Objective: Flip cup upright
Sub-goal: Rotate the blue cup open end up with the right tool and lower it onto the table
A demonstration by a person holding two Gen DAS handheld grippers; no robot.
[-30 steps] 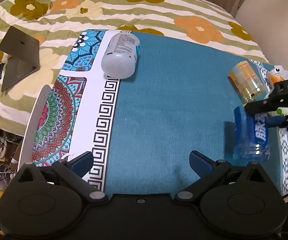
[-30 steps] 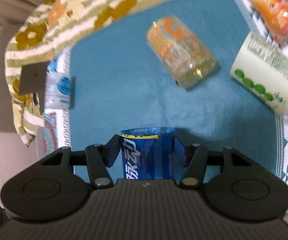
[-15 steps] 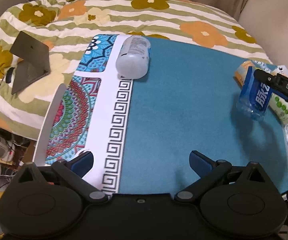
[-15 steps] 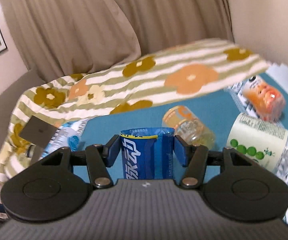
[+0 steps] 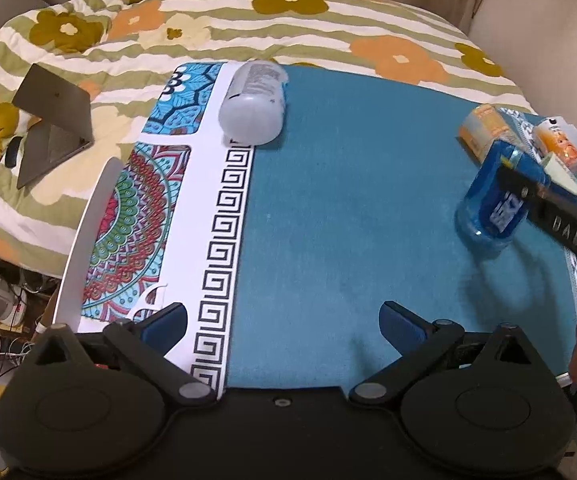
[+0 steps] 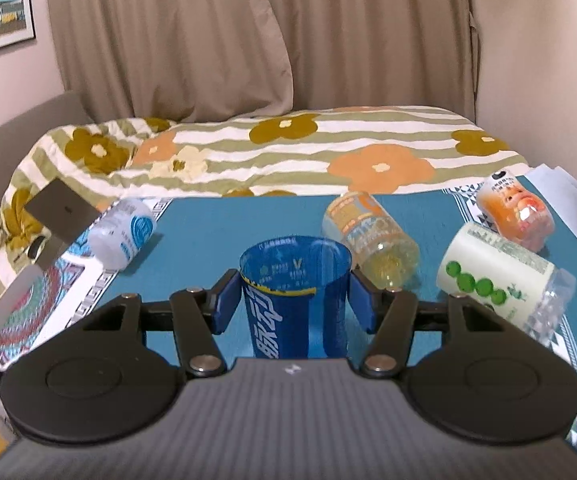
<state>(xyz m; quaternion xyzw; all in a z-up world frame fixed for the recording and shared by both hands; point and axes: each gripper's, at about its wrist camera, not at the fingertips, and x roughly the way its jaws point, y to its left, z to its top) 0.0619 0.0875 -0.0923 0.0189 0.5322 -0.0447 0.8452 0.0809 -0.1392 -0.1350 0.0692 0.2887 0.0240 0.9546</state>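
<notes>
A blue translucent cup (image 6: 294, 300) with white lettering stands upright, mouth up, on the teal mat (image 6: 216, 224). My right gripper (image 6: 294, 300) is around it with small gaps between the blue pads and the cup wall, so it is open. The left wrist view shows the same cup (image 5: 496, 208) at the right with the right gripper's black finger (image 5: 560, 216) across it. My left gripper (image 5: 284, 320) is open and empty, low over the near edge of the mat.
A white bottle (image 5: 254, 104) lies at the mat's far left. An orange-labelled bottle (image 6: 368, 236), a green-dotted white container (image 6: 496, 276) and an orange packet (image 6: 516, 212) lie right. A laptop (image 5: 48, 116) sits on the floral blanket.
The right gripper turned the blue cup from hanging mouth-down to upright, set it on the mat, and its pads have eased off the cup. The left gripper stayed open, shifting slightly.
</notes>
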